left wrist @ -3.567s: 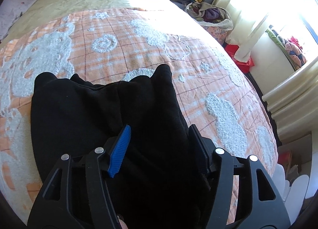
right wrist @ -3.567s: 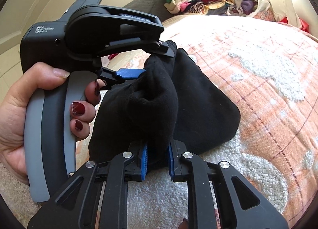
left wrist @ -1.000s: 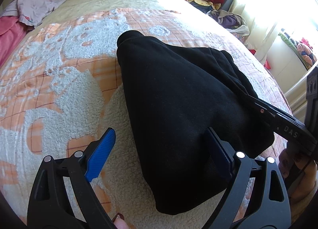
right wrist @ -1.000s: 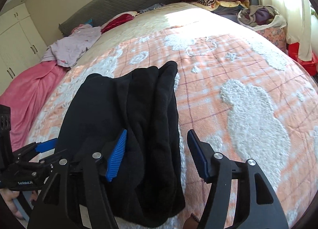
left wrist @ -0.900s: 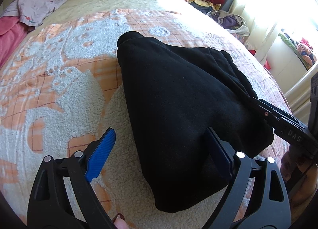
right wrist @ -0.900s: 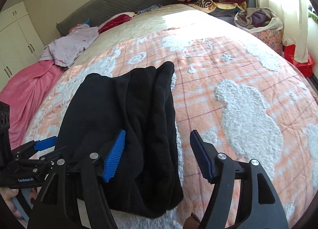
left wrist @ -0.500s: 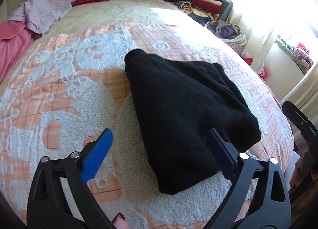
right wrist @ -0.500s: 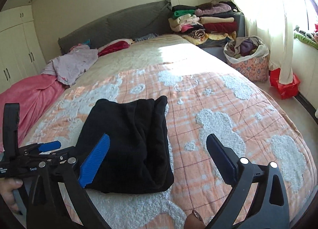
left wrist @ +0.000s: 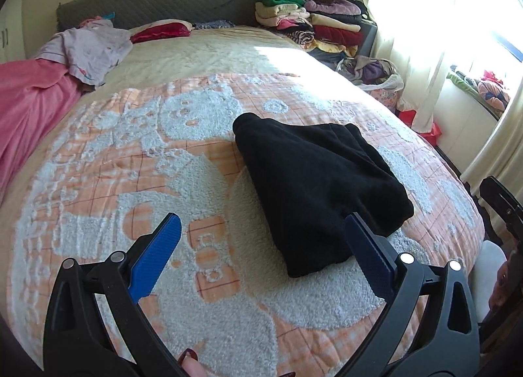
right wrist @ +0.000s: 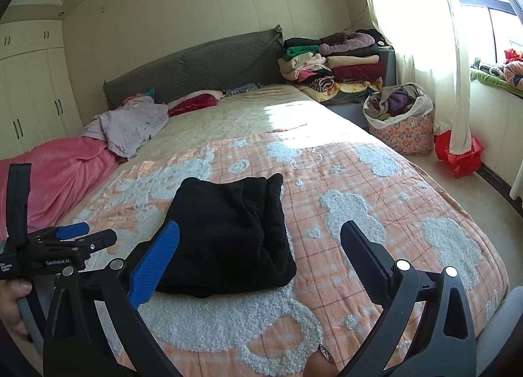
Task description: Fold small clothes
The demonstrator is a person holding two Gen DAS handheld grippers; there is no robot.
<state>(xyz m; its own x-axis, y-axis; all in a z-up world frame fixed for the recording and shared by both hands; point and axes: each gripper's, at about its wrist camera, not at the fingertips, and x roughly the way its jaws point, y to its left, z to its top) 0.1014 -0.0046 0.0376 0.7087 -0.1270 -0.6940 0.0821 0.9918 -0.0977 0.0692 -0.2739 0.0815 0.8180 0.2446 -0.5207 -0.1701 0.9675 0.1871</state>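
1. Sunlit bedroom: your two wrist cameras look along a wide bed (right wrist: 376, 213) covered by an orange checked blanket with white fleecy patches; a grey padded headboard (right wrist: 196, 70) closes the far end

2. Your task garment, a black fleece piece (left wrist: 313, 181), lies folded into a compact bundle on the blanket, near the bed's near edge; in the right wrist view it (right wrist: 228, 233) sits just beyond your blue pad, with its layered edges along the right side

3. Your left tongs (left wrist: 261, 253) stand spread wide above the blanket, having just finished opening; the folded garment's near corner appears between the pads in the picture, but neither pad presses on it

4. Your right tongs (right wrist: 258, 256) are likewise released and wide apart, their jaws having just been opening; they hover clear of the garment, nothing gripped

5. Your left-hand tool also shows at the left edge of the right wrist view, held by your hand (right wrist: 13, 298), beside the garment and apart from it

6. Background items: a pink blanket (right wrist: 59, 174) and a lilac garment (right wrist: 130, 125) at the bed's far left, a stack of folded clothes (right wrist: 333, 63) beside the headboard, a flowered laundry bag (right wrist: 402, 122) on the floor, and a pale curtain (right wrist: 425, 50) at the window
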